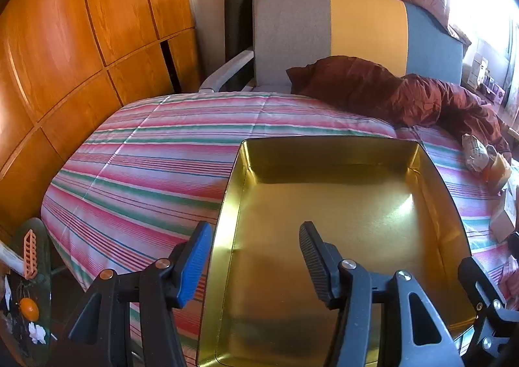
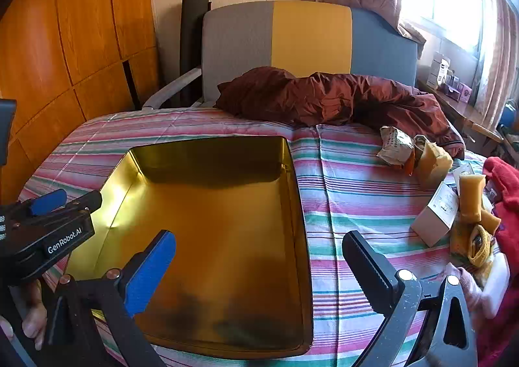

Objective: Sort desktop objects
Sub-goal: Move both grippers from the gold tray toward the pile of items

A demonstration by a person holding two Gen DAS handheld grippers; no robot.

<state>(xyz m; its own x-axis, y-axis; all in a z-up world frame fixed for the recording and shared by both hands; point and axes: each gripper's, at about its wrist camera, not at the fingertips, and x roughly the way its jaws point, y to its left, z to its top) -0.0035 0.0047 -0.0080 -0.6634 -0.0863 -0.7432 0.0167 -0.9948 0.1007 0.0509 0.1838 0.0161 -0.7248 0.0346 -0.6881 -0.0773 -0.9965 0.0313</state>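
On the striped bedspread [image 2: 340, 179] sits a gold tin [image 2: 207, 205]; only the right view shows the clutter [image 2: 447, 205] beside it. Left gripper [image 1: 256, 256] straddles the tin's left wall, right gripper [image 2: 259, 256] its right wall, fingers apart, gripping nothing.

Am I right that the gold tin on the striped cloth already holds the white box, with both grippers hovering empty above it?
Not quite: the gold tin is empty. The right wrist view shows the white box lying on the striped cloth beside it. Both the left gripper and right gripper are empty.

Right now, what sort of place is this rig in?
Likely a home bedroom or living room: a wooden wardrobe, a window with curtains, and an armchair behind the striped cloth holding a gold tin.
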